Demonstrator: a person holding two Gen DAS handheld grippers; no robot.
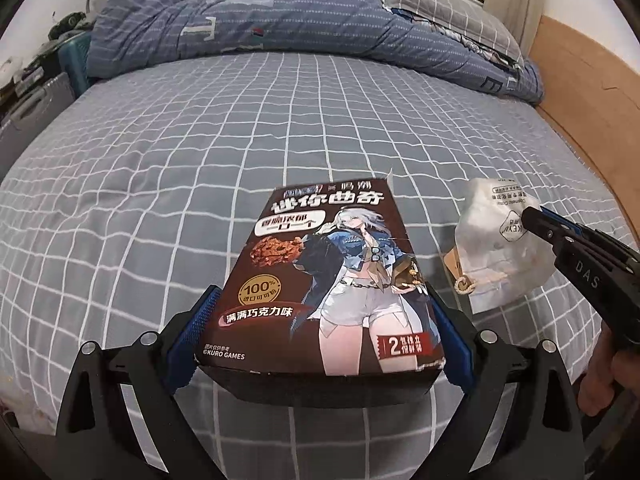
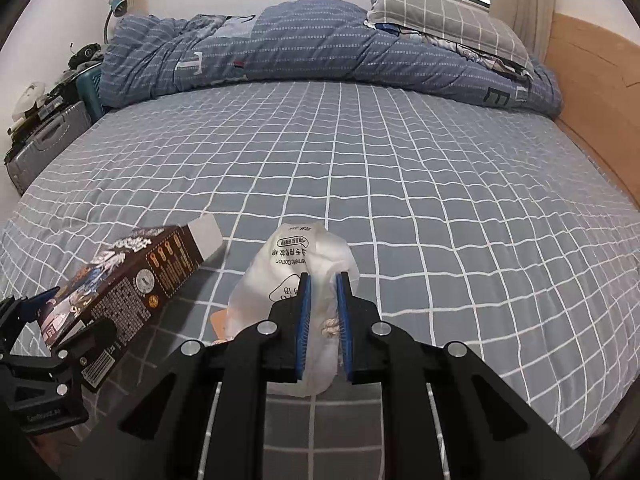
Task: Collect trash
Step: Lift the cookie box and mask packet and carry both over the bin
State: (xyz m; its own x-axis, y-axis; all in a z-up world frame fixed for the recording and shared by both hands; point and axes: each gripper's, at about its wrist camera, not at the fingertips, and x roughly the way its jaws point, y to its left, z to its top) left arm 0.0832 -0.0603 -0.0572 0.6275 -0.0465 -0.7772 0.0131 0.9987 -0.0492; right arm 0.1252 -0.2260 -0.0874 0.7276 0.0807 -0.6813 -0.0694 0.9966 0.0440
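Left tool (image 1: 320,344): clamped wide on the cookie box (image 1: 324,280), blue pads pressed to its two long sides near the end closest to the camera.
Cookie box: dark brown carton with a printed figure and cookie picture, lifted clear of the bed (image 1: 200,140), far flap torn open; in the right wrist view seen tilted at lower left (image 2: 132,280).
Right tool (image 2: 324,320): nearly closed, pinching the white bag (image 2: 296,264) between its blue pads.
White bag: crumpled plastic packet with printed text, bunched up and held above the sheet; in the left wrist view just right of the box (image 1: 500,248), not touching it.
Right hand (image 1: 624,372): partly visible at the frame edge, wrapped around the tool's handle.
Bed: grey checked sheet, blue quilt (image 2: 320,52) heaped along the far side, grey checked pillow (image 2: 448,20) on top.
Beside bed: grey suitcase (image 2: 44,144) at left, wooden board (image 2: 592,76) at right.
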